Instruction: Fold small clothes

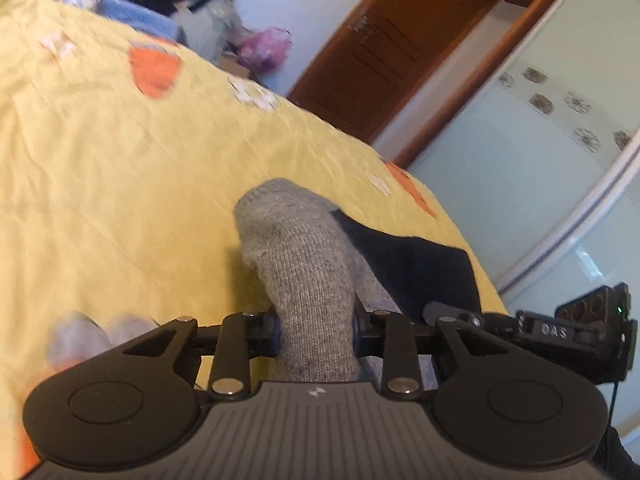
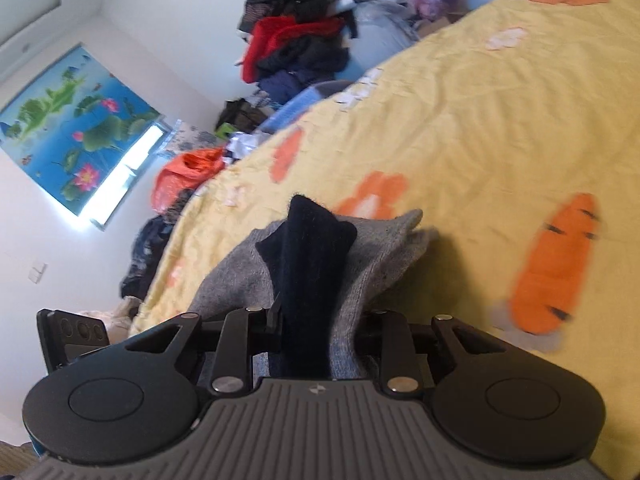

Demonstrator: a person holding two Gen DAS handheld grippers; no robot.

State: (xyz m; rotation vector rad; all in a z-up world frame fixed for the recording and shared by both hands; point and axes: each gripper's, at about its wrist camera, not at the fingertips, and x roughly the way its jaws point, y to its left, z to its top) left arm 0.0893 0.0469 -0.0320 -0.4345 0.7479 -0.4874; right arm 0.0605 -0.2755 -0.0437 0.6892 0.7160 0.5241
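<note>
Left gripper: jaws pinching the grey knit part of a sock, which bulges out between them and rises away from the camera.
Right gripper: jaws pinching the dark navy end of the same sock, with grey knit bunched beside it on the right side of the gap.
Sock, make-up: grey knit body with a dark navy section; in the left wrist view the navy part lies just right of the grey, touching it.
Sock, long axis: runs roughly from one gripper to the other. In the left view the rounded grey end points up and away toward the middle of the bed; in the right view the navy tip points up and away, and the grey flares out behind it to both sides.
Sock, place: held over the near part of the yellow bedspread; whether any of it rests on the cloth I cannot tell.
Bedspread: yellow, creased, printed with orange carrots and small white flowers.
Other gripper in view: the right tool's black body shows at the right edge of the left view.
Beyond the bed: a heap of dark and red clothes, an orange plastic bag, a pink plastic bag.
Bags' contents: too blurred to tell.
Room: brown wooden door, a lotus-pattern blind on the window.
</note>
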